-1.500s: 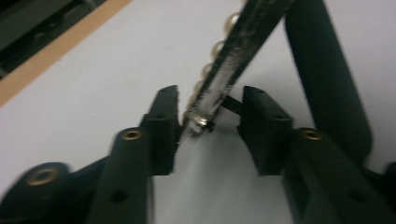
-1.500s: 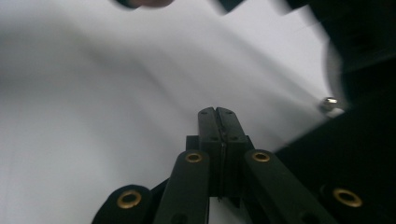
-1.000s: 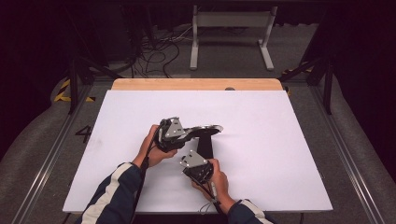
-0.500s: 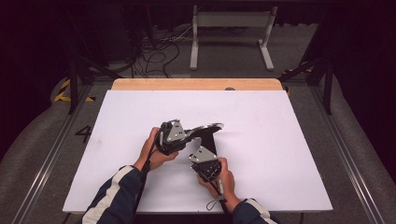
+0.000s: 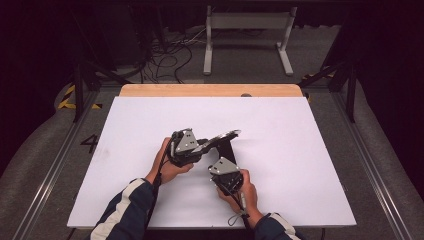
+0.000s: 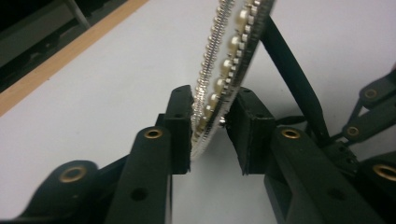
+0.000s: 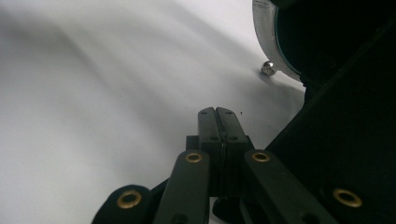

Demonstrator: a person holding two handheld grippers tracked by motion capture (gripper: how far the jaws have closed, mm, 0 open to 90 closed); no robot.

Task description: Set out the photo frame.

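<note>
Left hand [image 5: 167, 167] holds the left gripper [image 5: 201, 148] at mid-table, pointing right. Its pads [image 6: 180, 126] bracket the bottom rim of the frame [image 6: 233, 42]. The left pad is against the beaded edge and the right pad touches the back edge, so it is a light pinch. The jaws have just been opening, with the rim between them.

The frame sits at the table's centre, tilted, with its far end raised off the white sheet [image 5: 300, 150]. It has a silver rim studded with pearls and a dark back. The black stand [image 6: 289, 74] slants down from the back to the sheet. I can't tell how much weight it carries.

Right gripper [image 7: 217, 116] is just right of and below the frame, held in the right hand [image 5: 242, 192]. Its jaws are pressed together on nothing. The tips hover low over the sheet, just beside the stand's dark panel and apart from it.

Step, judged: standing the frame up on its stand, with the left grip easing to test whether it holds.

Next move, judged:
- The left gripper should let go slowly, with its pads kept close so the rim can be caught again if it tips.
- The right gripper's closed tip can nudge or brace the stand's foot if it slides on the smooth sheet.
- Avoid knocking the raised end.
</note>
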